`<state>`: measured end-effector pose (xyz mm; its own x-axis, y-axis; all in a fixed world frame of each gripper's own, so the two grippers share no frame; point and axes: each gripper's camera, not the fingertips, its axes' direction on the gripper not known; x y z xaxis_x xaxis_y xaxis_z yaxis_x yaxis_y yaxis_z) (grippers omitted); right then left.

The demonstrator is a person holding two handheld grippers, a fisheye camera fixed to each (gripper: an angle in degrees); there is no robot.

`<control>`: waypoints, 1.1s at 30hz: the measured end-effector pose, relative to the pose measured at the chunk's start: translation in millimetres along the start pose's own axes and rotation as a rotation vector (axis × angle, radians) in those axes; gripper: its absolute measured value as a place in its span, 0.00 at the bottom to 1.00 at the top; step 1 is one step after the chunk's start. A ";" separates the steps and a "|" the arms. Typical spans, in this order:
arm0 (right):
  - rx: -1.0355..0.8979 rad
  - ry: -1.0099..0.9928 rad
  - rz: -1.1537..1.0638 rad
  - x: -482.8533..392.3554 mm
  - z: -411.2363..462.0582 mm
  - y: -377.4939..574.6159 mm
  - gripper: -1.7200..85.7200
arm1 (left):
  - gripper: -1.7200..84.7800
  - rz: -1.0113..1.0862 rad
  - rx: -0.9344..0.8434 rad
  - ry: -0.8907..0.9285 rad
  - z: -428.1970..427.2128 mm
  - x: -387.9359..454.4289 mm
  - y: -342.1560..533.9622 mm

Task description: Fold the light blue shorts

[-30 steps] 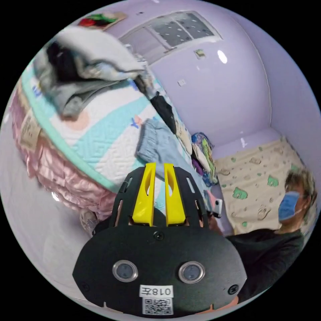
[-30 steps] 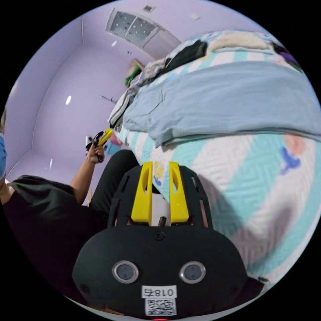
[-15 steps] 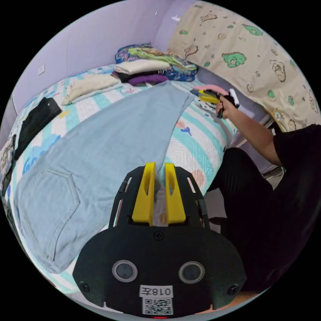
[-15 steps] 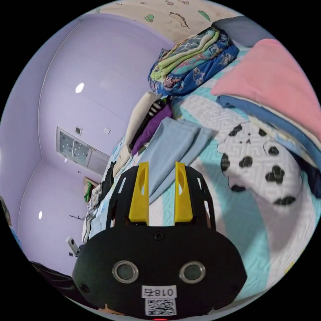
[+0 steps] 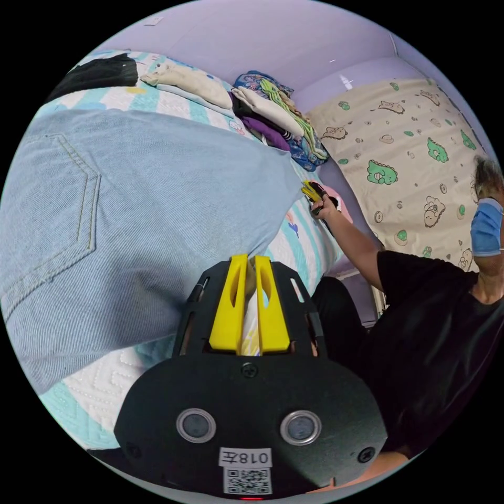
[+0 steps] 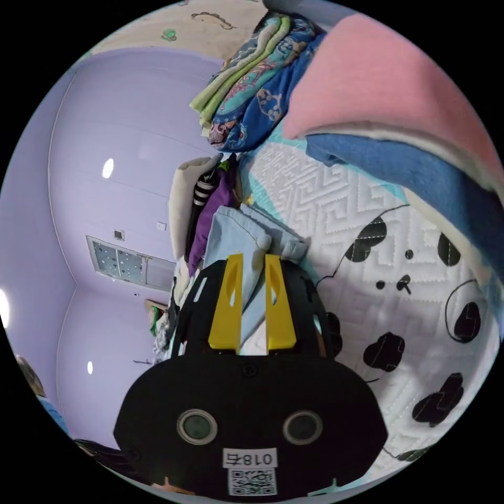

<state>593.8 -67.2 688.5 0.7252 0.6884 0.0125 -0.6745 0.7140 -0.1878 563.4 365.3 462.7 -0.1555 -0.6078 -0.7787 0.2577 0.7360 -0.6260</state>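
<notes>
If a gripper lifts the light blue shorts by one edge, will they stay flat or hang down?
The light blue shorts look like soft denim lying limp on the bed, so they would probably droop. The woven cloth seems unlikely to slip.

The light blue shorts run off the view's edge beside the back pocket; their hem hides behind the right tool.

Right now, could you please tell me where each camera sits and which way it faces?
Left gripper view: rides the left gripper, at the near edge of the shorts, facing along the bed toward the curtain; the person's arm and torso show.
Right gripper view: rides the right gripper, at the shorts' far end, facing back along them toward the purple wall.
Shared: shorts, bed, folded clothes pile.
</notes>
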 end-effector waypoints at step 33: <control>-0.027 0.076 -0.027 21.6 -21.2 51.9 0.10 | 0.06 -0.108 0.069 0.082 -76.4 -45.1 74.6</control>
<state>577.3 -18.0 658.2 0.7524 0.6563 -0.0564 -0.6511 0.7279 -0.2151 516.7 470.5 447.9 -0.2624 -0.6536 -0.7099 0.2999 0.6440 -0.7038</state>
